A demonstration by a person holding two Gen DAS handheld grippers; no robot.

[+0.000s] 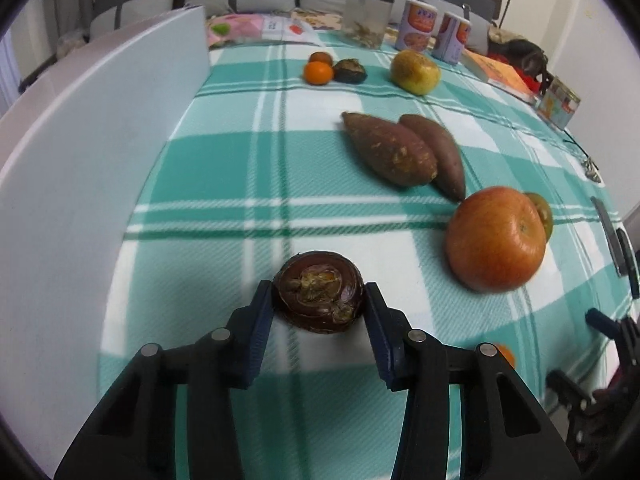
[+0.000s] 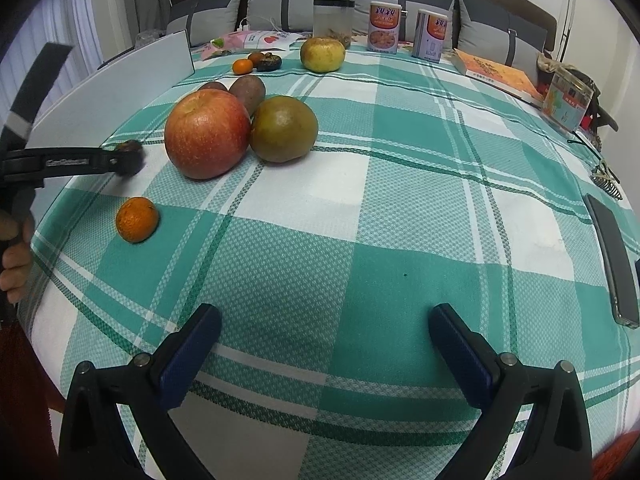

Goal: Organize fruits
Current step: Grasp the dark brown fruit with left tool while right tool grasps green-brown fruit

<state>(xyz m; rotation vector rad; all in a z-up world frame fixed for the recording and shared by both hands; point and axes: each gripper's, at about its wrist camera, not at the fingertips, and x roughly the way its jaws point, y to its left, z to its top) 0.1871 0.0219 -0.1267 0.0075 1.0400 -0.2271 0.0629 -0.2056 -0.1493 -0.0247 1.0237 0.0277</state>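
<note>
My left gripper (image 1: pixel 319 292) is shut on a dark brown water chestnut (image 1: pixel 319 292), held just above the checked cloth; it also shows in the right wrist view (image 2: pixel 129 157). A red apple (image 1: pixel 495 238) (image 2: pixel 207 133) lies to its right, touching a greenish-brown fruit (image 2: pixel 284 128). Two sweet potatoes (image 1: pixel 390 148) lie beyond. A small tangerine (image 2: pixel 137 219) lies near the apple. At the far end lie a tangerine (image 1: pixel 318 73), another water chestnut (image 1: pixel 349 71) and a yellow-green pear (image 1: pixel 415 71). My right gripper (image 2: pixel 324 322) is open and empty above the cloth.
A white board (image 1: pixel 92 152) stands along the left of the table. A clear jar (image 2: pixel 333 20), two cans (image 2: pixel 384 26), a book (image 2: pixel 498 74) and a small box (image 2: pixel 568 98) line the far and right edges. A phone (image 2: pixel 612 260) lies at the right.
</note>
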